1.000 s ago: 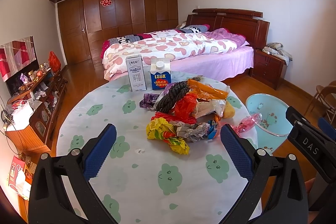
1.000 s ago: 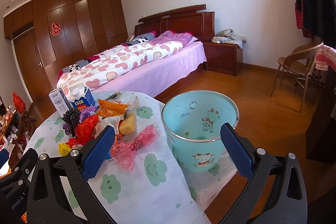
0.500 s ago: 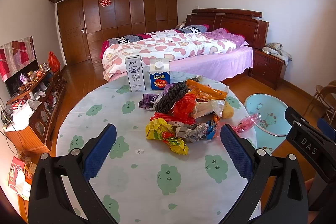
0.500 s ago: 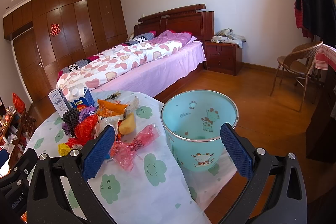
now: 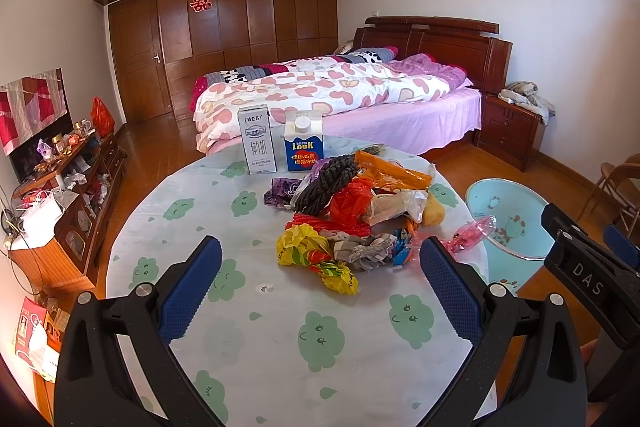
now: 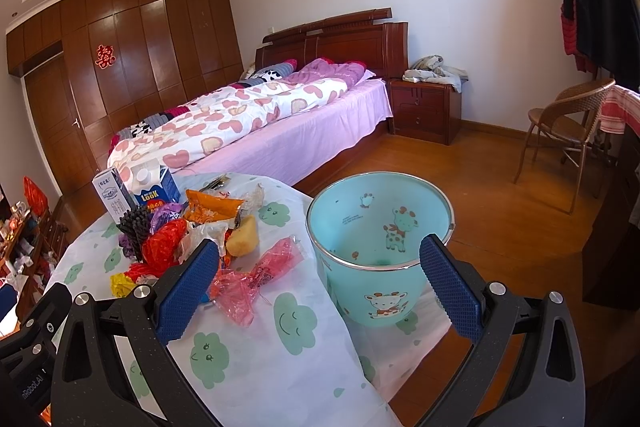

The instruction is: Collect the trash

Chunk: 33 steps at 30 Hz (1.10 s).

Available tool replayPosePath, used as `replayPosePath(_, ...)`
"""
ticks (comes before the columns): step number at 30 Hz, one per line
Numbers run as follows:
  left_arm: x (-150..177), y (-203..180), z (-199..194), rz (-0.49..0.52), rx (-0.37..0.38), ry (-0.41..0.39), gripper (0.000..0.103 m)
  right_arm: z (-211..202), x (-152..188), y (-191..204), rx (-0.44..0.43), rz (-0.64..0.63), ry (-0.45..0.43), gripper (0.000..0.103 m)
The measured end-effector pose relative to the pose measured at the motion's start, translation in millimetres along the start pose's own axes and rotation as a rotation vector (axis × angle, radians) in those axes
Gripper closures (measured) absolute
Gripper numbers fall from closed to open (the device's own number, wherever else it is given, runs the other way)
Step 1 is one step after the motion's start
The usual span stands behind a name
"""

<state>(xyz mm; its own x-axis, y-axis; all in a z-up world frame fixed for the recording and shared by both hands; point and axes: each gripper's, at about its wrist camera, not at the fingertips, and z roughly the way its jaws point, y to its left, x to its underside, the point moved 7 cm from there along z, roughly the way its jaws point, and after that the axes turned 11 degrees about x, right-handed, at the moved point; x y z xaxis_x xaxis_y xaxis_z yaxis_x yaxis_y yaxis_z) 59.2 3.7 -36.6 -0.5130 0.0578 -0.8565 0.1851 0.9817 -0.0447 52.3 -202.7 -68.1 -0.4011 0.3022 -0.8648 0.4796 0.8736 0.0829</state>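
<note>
Left wrist view: left claw (image 5: 318,281) spread wide, gripping nothing, above the round bench (image 5: 280,347). Bare cloth lies between its blue pads (image 5: 190,291) and the trash pile (image 5: 356,215), which sits toward the bench's far right. Two cartons (image 5: 280,145) stand upright behind the pile.

Right wrist view: right claw (image 6: 318,281) equally wide, empty, over the bench's right edge. Teal bucket (image 6: 380,227) stands just beside that edge, mouth open upward. Pink wrapper (image 6: 256,277) is the piece of trash nearest the bucket; pile crumpled, mixed red, orange, yellow plastics.
</note>
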Motion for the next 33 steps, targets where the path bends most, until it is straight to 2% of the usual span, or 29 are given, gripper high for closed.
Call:
replayPosePath(21,4,0,3,-0.002,0.006,0.01,0.006,2,0,-1,0.002,-0.003,-0.013,0.005)
replayPosePath(27,18,18,22,-0.025,-0.005,0.06,0.006,11,7,1,0.007,-0.036,-0.019,0.005)
replayPosePath(33,44,53,53,-0.086,-0.01,0.134,0.006,31,24,10,-0.013,-0.093,0.03,0.006)
